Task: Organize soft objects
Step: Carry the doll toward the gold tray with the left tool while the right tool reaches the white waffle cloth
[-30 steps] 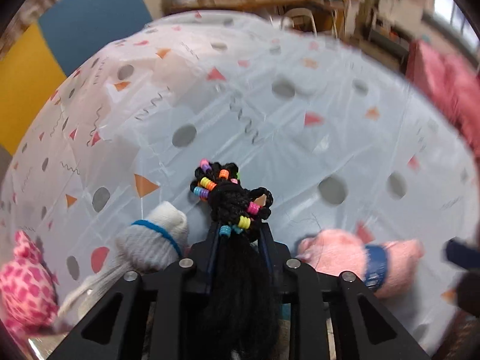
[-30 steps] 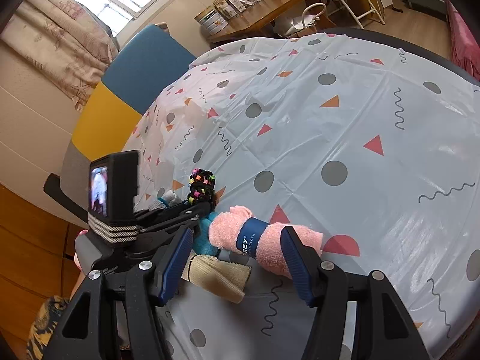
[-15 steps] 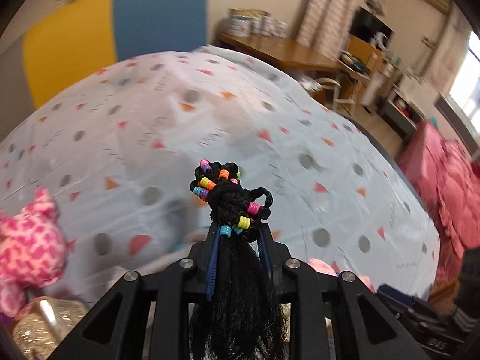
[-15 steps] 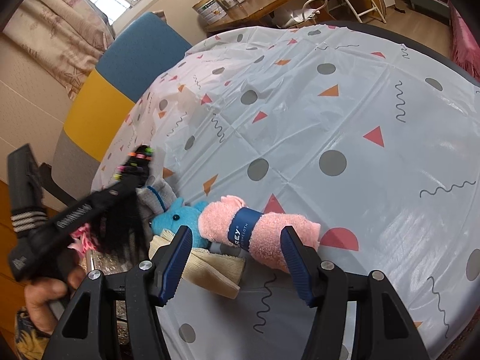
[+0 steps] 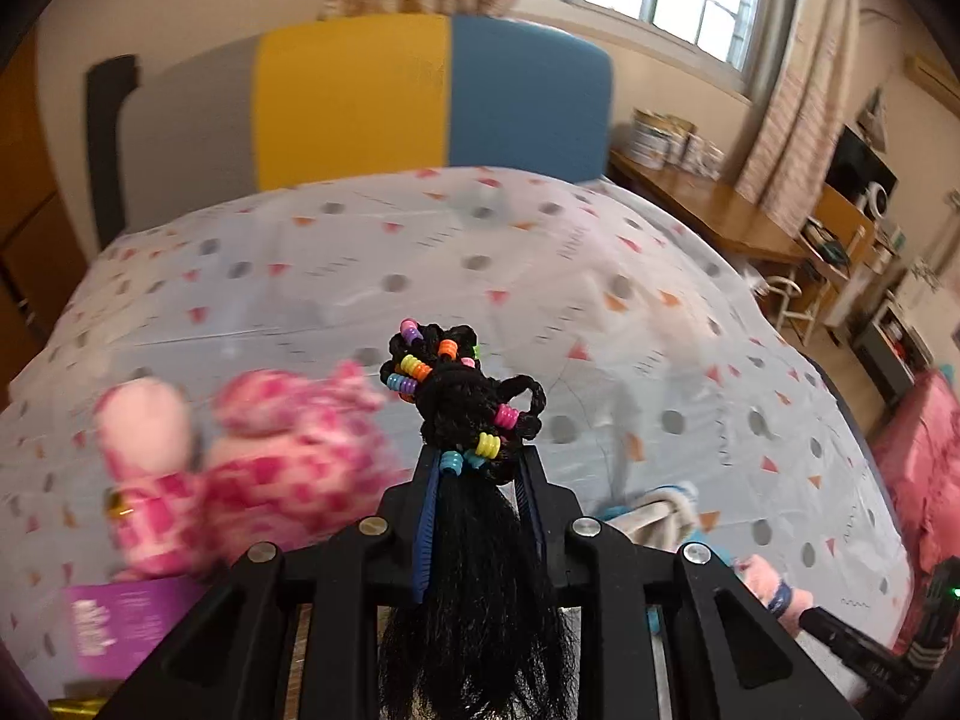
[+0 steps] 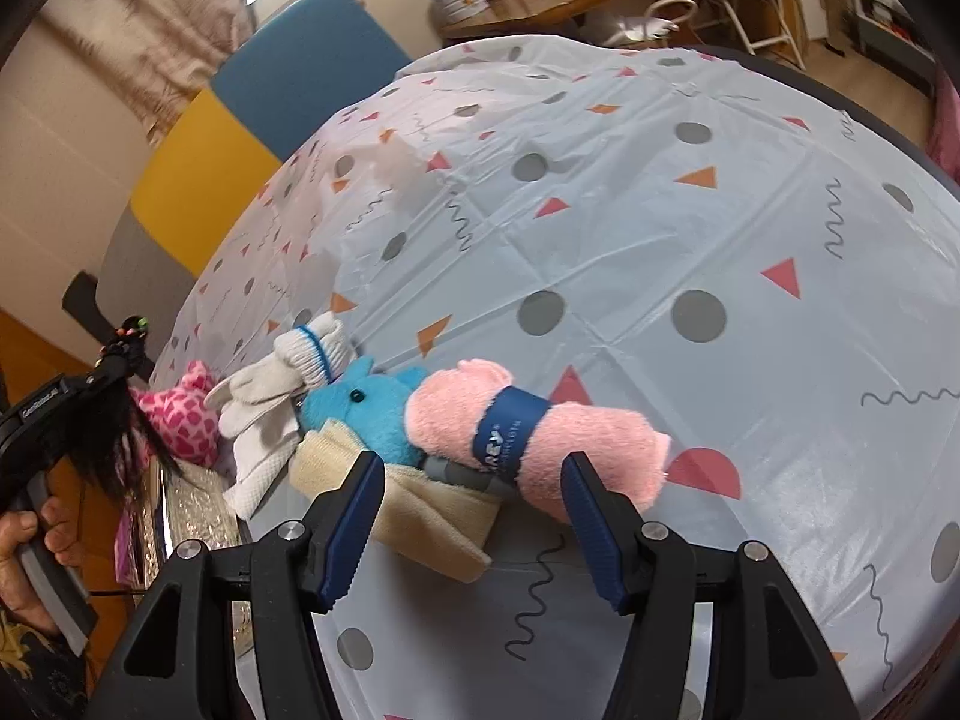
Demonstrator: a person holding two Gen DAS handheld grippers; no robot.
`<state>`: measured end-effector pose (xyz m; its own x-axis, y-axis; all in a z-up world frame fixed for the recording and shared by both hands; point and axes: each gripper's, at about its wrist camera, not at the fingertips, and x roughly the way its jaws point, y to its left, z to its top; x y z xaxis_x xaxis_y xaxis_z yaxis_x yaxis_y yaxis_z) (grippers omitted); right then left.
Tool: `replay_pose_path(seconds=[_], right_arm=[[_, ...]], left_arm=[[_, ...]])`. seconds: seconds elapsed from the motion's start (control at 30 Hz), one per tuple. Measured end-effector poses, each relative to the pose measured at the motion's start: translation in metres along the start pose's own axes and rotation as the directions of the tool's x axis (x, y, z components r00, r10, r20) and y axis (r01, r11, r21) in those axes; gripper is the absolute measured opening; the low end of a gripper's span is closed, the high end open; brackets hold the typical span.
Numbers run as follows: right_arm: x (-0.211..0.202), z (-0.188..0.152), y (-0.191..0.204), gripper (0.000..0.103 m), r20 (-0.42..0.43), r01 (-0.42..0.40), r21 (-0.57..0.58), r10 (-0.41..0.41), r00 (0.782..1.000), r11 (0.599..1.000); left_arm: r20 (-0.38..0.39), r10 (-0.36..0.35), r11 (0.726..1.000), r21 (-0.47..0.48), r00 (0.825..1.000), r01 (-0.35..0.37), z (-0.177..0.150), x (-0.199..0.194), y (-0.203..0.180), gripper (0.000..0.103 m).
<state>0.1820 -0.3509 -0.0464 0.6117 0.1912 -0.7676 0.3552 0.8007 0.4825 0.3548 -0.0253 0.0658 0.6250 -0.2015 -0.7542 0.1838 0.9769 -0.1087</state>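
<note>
We see the pink towel roll (image 6: 534, 426) at 12 o'clock between our right gripper's (image 6: 474, 498) half-open, empty jaws, its long axis crosswise; the left gripper (image 5: 477, 480) clamps the beaded hairpiece (image 5: 462, 396).

We are seeing each tool (image 6: 471, 501) as a black frame with silver screws and blue ribbed pads (image 6: 591, 510); the left tool (image 5: 480, 480) is showing the same build.

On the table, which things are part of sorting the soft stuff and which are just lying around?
For the job:
- black beaded hairpiece in left tool
- pink rolled towel
- blue plush toy
- white gloves
- beige cloth
- pink spotted plush

Lying about:
- purple card
- chair
</note>
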Motion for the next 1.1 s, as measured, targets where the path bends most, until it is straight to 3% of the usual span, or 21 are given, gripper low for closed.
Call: replay_pose_path(seconds=[0.33, 0.53, 0.77, 0.83, 1.0, 1.1], right_arm=[[0.007, -0.007, 0.034, 0.062, -0.012, -0.032, -0.106, 0.031, 0.999, 0.994], [0.015, -0.015, 0.065, 0.062, -0.069, -0.130, -0.128, 0.122, 0.990, 0.983], [0.052, -0.029, 0.122, 0.062, -0.188, -0.239, -0.144, 0.211, 0.959, 0.960], [0.062, -0.027, 0.131, 0.062, -0.200, -0.241, -0.128, 0.213, 0.956, 0.962], [0.069, -0.003, 0.127, 0.062, -0.119, -0.165, -0.055, 0.157, 0.980, 0.985], [0.072, 0.010, 0.123, 0.062, -0.119, -0.149, -0.006, 0.147, 0.982, 0.989]], left_arm=[[0.051, 0.077, 0.992, -0.108, 0.996, -0.071, -0.045, -0.056, 0.090, 0.024], [0.060, 0.050, 0.987, -0.157, 0.997, -0.040, -0.089, -0.083, 0.116, 0.024], [0.087, 0.013, 0.985, -0.170, 0.996, 0.002, -0.138, -0.118, 0.128, 0.024], [0.095, 0.009, 0.986, -0.169, 0.995, 0.007, -0.151, -0.129, 0.130, 0.024], [0.115, -0.003, 0.986, -0.165, 0.993, 0.022, -0.184, -0.152, 0.135, 0.024], [0.106, -0.018, 0.981, -0.191, 0.994, 0.038, -0.208, -0.160, 0.141, 0.024]])
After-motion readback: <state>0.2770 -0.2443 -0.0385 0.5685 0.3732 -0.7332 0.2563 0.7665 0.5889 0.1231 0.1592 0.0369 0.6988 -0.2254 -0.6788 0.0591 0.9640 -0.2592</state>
